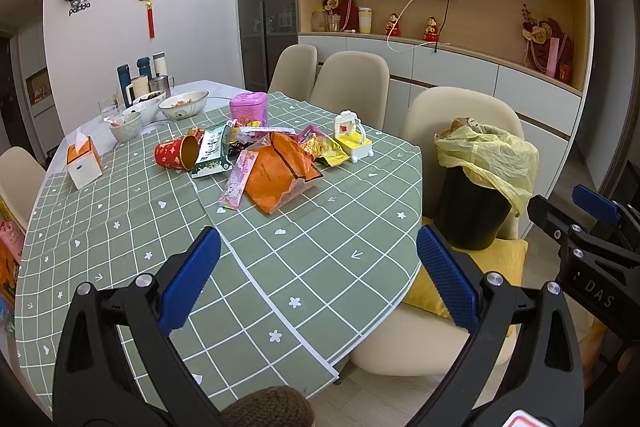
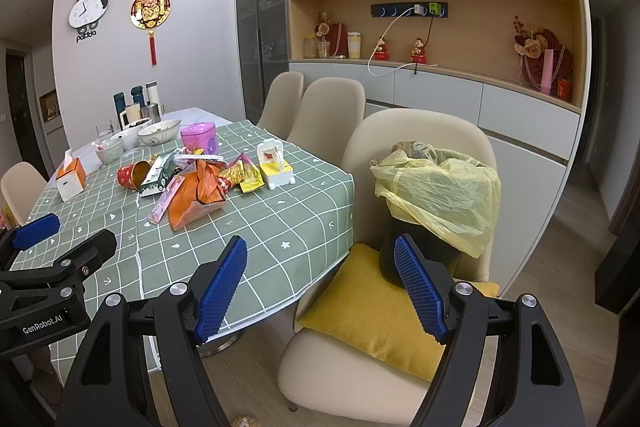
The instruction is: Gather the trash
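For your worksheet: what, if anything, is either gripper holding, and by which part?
Nothing is held: the left gripper and right gripper both have open, empty jaws.

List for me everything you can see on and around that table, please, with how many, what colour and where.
orange bag: 1, orange, middle of the table, torn open
paper cup: 1, red and gold, on its side left of the wrappers
pink wrapper: 1, pink, beside the orange bag
tissue box: 1, orange and white, left side of the table
pink tin: 1, pink, behind the pile
toy: 1, yellow and white, right of the pile
bowls: several, pale, far end
trash bin: 1, black with yellow liner, on a chair
cushion: 1, yellow, under the bin
left gripper: 1, black with blue pads, jaws open, empty
right gripper: 1, same colours, jaws open, empty
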The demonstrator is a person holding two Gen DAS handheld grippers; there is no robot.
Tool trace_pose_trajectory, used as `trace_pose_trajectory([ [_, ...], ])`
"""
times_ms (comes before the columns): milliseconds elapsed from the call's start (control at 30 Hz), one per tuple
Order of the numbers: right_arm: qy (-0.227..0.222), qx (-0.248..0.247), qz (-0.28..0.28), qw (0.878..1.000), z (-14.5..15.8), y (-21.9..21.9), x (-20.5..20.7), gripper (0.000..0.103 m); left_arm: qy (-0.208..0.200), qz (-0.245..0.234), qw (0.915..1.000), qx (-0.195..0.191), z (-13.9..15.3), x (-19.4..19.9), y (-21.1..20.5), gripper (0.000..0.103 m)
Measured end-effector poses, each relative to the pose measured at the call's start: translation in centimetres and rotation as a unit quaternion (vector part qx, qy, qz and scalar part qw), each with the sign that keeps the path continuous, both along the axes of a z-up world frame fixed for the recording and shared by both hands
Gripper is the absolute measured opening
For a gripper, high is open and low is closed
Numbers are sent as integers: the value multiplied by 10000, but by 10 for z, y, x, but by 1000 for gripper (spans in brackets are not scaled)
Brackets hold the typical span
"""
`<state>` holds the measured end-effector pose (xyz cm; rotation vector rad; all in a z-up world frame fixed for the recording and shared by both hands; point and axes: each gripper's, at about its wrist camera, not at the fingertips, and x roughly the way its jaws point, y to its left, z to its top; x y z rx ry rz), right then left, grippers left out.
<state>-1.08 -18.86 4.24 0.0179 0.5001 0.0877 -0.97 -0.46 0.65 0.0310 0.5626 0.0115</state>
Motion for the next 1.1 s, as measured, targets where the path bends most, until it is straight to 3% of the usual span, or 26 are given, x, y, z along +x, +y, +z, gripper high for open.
trace_pose_trajectory([
  [500,87,-38,-75,9999,-2,0,10,73,183,73,9996,-208,-10,23,28,94],
  [800,370,-104,-212,9990,-12,18,58,73,496,-107,9971,-570,-29,92,90,94],
  [967,605,-239,-124,9978,-19,42,96,73,520,-237,9978,-326,-39,137,134,94],
  [1100,731,-298,-80,9968,-20,61,124,73,739,-28,9973,-6,-46,188,187,94],
])
